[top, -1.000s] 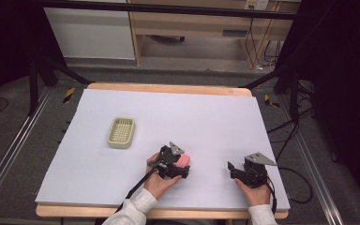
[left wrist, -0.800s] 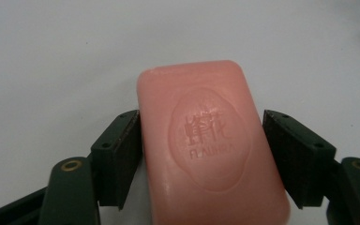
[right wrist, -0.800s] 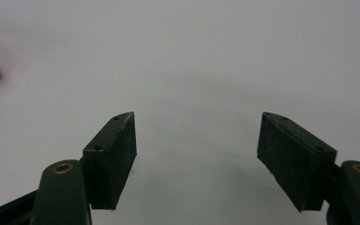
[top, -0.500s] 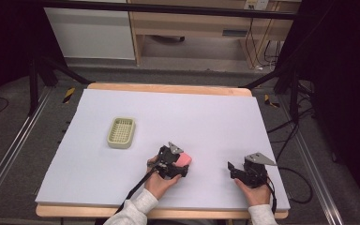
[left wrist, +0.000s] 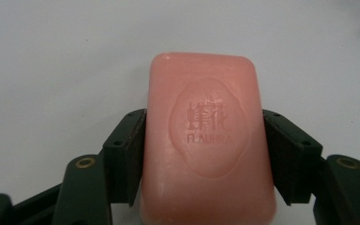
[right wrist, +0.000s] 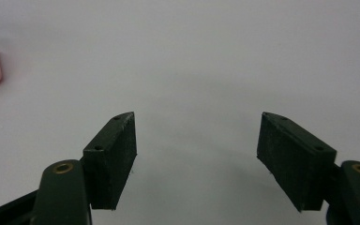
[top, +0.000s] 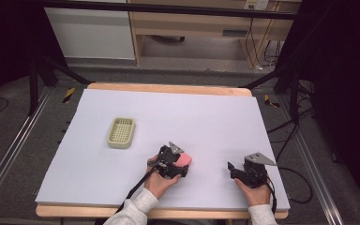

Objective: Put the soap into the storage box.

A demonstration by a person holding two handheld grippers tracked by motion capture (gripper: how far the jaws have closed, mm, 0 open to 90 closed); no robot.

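smooth waxy pink soap bar (left wrist: pixel 208 140) with embossed stamp; matt white tabletop (top: pixel 206 112); ribbed plastic soap dish (top: pixel 121 132)

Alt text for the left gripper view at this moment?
A pink soap bar with an embossed logo sits clamped between the left gripper's two black jaws, one against each long side. Behind it lies a plain white table surface.

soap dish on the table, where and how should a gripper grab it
Best guess: come down from above on the soap dish and close across its two long sides. It lies flat on the table, a low rounded rectangle with a raised rim, apart from everything else. The open right gripper is free; the left gripper holds the soap.
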